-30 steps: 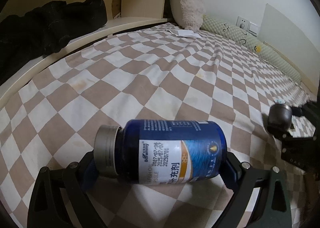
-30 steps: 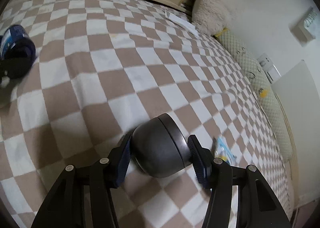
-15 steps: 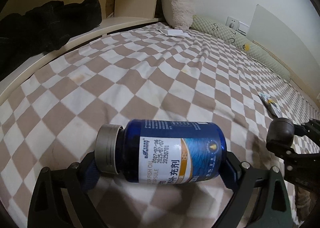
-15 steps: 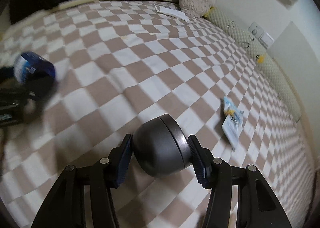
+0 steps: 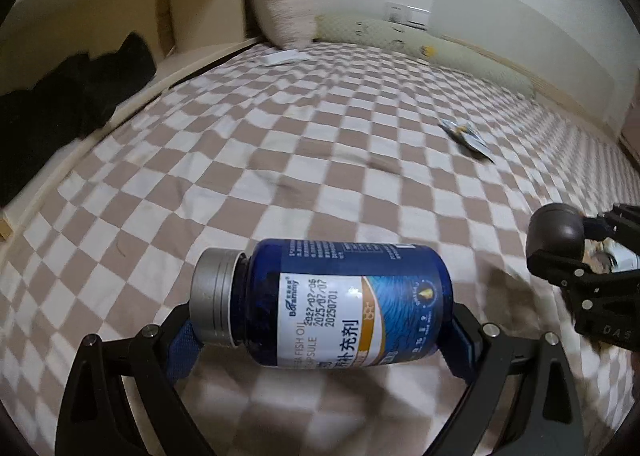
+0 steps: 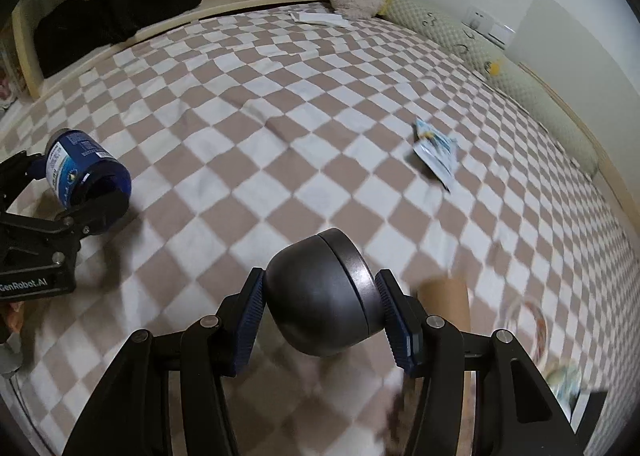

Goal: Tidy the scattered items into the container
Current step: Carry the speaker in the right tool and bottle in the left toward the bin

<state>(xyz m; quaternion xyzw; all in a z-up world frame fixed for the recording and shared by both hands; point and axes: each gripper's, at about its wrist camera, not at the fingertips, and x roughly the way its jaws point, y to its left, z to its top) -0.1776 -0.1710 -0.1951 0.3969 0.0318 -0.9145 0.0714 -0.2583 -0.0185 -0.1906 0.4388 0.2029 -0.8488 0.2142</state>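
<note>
The left gripper [image 5: 320, 332] is clamped on a blue bottle [image 5: 340, 304] lying sideways between its pads, silver cap to the left, white and blue label up, above the checked bedspread [image 5: 280, 136]. The right gripper [image 6: 320, 320] is clamped on a dark grey, rounded ball [image 6: 320, 296] with a flat face. Only the right view shows a blurred brown shape [image 6: 444, 296] and a ringed item [image 6: 528, 320] low at right; whether that is the container cannot be told. A sachet [image 6: 436, 152] lies loose further up the bed.
</note>
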